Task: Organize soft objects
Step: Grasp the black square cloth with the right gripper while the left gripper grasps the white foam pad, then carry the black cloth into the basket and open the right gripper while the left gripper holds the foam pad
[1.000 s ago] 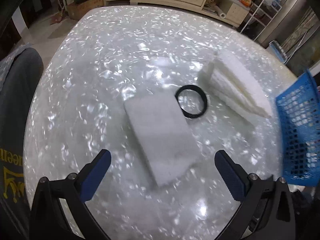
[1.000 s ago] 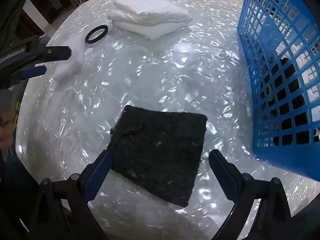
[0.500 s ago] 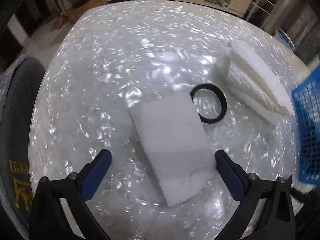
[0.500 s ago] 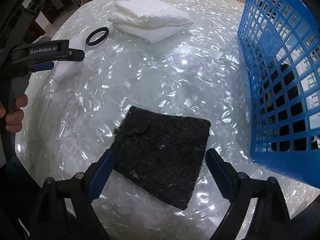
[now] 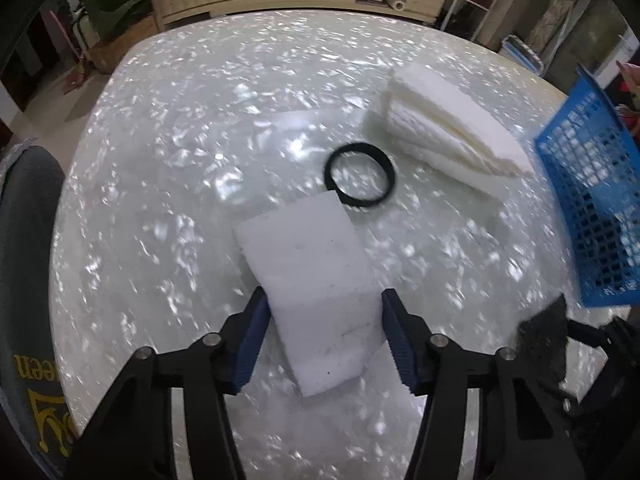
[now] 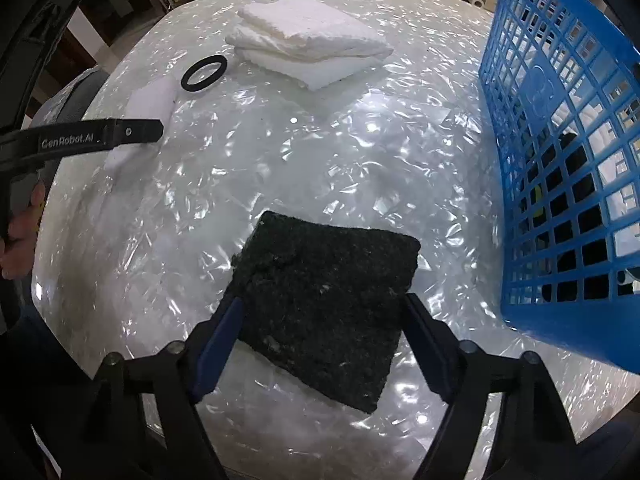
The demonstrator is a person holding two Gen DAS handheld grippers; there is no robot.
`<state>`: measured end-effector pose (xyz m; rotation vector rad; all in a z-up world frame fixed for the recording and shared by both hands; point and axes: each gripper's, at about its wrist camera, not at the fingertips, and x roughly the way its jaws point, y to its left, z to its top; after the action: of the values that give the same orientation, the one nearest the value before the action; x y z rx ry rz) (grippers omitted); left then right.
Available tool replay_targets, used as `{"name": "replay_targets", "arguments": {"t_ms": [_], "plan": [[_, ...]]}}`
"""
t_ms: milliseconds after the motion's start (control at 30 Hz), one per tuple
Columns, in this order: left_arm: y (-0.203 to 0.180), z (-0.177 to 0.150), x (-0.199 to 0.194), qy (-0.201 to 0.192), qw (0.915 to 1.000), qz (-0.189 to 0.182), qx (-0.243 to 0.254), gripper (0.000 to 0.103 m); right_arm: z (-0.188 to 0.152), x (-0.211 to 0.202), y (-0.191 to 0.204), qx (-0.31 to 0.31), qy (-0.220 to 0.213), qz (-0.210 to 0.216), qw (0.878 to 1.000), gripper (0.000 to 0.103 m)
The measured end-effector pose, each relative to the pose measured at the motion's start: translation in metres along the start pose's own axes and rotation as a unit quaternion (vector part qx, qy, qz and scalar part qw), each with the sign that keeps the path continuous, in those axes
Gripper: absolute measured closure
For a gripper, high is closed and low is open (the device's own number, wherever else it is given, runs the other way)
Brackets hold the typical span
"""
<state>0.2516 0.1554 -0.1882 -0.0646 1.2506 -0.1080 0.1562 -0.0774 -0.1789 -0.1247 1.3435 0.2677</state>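
A white sponge block (image 5: 316,276) lies on the pearly table. My left gripper (image 5: 323,320) is shut on its near end, both blue pads pressing its sides. It also shows in the right wrist view (image 6: 148,108), partly behind the left gripper's finger (image 6: 120,133). A black scouring pad (image 6: 324,300) lies near the table's front. My right gripper (image 6: 322,322) is shut on its near part, pads touching both edges. The pad's corner shows at the lower right of the left wrist view (image 5: 544,340). A folded white towel (image 6: 308,40) lies at the far side.
A black ring (image 5: 360,181) lies just beyond the white sponge, also seen in the right wrist view (image 6: 204,73). A blue mesh basket (image 6: 560,152) stands at the right with dark items inside. A grey chair back (image 5: 24,240) is at the left table edge.
Both grippers have moved forward and closed: the left one onto the white sponge, the right one onto the black pad. Both were wide open before.
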Motion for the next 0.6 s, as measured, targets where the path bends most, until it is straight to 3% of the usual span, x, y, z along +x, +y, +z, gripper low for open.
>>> {"name": "replay_targets", "arguments": {"t_ms": [133, 333, 400, 600], "plan": [[-0.006, -0.016, -0.007, 0.003, 0.9995, -0.028, 0.013, 0.051, -0.002, -0.004, 0.0, 0.0, -0.002, 0.003, 1.0, 0.038], [-0.023, -0.044, -0.027, -0.012, 0.9977, -0.053, 0.041, 0.051, -0.004, -0.01, 0.005, -0.013, -0.005, 0.021, 1.0, 0.067], [-0.026, -0.051, -0.036, -0.019, 0.9967, -0.064, 0.046, 0.051, -0.005, -0.01, 0.009, -0.012, -0.003, 0.033, 0.999, 0.081], [-0.032, -0.074, -0.061, -0.035, 0.9947, -0.082, 0.052, 0.051, -0.009, -0.02, 0.015, -0.012, -0.008, 0.051, 0.999, 0.084]]}}
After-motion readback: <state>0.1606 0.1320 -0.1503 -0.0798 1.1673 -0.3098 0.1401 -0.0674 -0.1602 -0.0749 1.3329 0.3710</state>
